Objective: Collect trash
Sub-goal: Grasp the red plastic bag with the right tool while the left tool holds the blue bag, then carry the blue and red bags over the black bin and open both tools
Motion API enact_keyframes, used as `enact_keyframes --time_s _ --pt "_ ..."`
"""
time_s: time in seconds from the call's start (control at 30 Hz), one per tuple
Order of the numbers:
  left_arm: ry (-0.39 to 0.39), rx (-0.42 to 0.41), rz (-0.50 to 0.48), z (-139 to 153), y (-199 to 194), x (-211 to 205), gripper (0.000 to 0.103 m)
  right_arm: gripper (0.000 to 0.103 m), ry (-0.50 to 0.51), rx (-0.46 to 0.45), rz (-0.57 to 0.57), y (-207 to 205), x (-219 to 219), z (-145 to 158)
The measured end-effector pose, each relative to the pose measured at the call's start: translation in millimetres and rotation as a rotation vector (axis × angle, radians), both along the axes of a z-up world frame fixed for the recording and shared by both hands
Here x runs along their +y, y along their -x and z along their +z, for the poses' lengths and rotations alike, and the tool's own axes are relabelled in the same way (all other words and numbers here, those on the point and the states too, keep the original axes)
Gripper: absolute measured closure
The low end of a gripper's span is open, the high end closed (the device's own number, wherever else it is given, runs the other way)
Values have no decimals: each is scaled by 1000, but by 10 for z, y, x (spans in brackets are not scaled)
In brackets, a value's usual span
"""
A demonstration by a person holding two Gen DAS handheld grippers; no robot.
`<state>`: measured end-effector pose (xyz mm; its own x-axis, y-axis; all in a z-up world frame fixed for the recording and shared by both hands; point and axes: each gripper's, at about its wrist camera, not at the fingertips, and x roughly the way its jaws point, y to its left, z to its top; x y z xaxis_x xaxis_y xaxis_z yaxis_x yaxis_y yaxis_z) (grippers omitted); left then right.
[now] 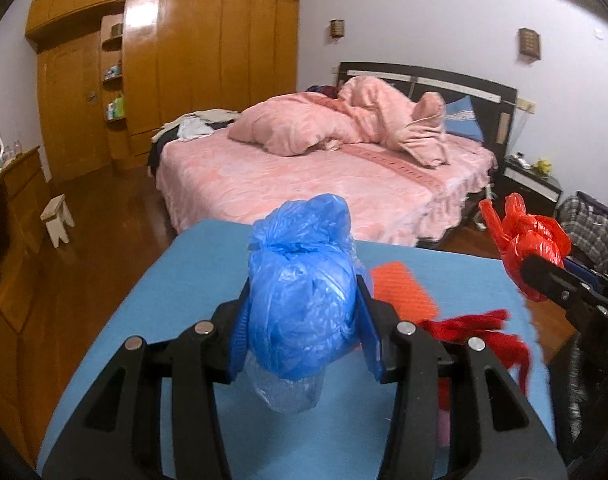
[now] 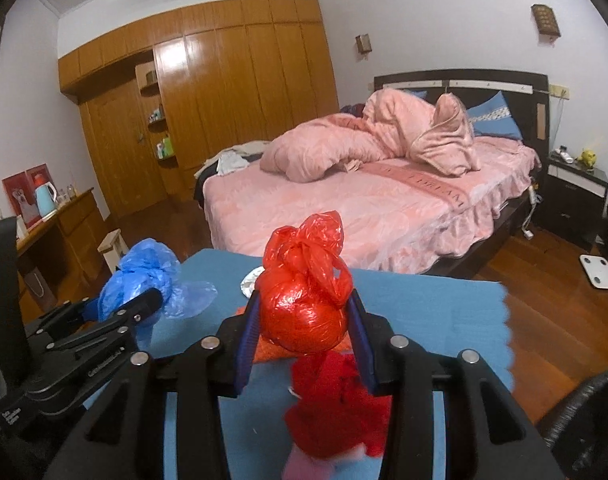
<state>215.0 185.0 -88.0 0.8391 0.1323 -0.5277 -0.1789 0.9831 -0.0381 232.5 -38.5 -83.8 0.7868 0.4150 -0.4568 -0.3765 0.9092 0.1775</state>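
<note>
- The left gripper [image 1: 302,300] was clamped on a knotted blue plastic bag [image 1: 300,280], its blue pads pressing the bundle from both sides, the knot pointing up and away from the camera.
- The right gripper [image 2: 304,316] was likewise closed around a knotted red plastic bag [image 2: 304,300], the tied ears sticking up above the pads.
- Both bags were held clear above the blue mat [image 2: 423,312]; neither appeared to touch it.
- Left behind on the mat were an orange piece [image 1: 403,292], a scrap of red cloth [image 2: 335,400] directly under the right gripper, and a small white crumpled bit [image 2: 250,280] farther off.
- Seen from the left wrist, the red bag hung to the right and a little ahead; the two grippers stood side by side, well apart.
- No bin showed clearly in either view; a dark, ribbed shape [image 2: 591,420] at the lower right edge might have been one, but it could not be told.
- If it was, it lay nearer the right hand, so the red bag would likely go first.
</note>
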Motion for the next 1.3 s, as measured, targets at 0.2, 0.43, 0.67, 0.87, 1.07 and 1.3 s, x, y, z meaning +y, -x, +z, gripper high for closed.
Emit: enact_keyframes --time_s 0.2,0.43,0.67,0.87,1.07,1.3 --pt "6 -20 -85 117 250 -498 58 62 5 -10 -70 442 -517 93" --pt "21 -21 -200 158 479 -1131 58 62 33 -16 -158 882 -1160 138" --pt "31 -23 -331 143 658 -1793 58 62 43 -20 -261 1176 -1745 173" --pt "25 -32 -449 158 754 -2330 58 62 58 -7 -357 1407 -2267 112" --pt "32 -13 -548 68 766 -2837 58 62 72 20 -444 1595 -2723 2" --pt "39 11 -629 -48 722 -3263 58 62 73 34 -509 1710 -3076 -61"
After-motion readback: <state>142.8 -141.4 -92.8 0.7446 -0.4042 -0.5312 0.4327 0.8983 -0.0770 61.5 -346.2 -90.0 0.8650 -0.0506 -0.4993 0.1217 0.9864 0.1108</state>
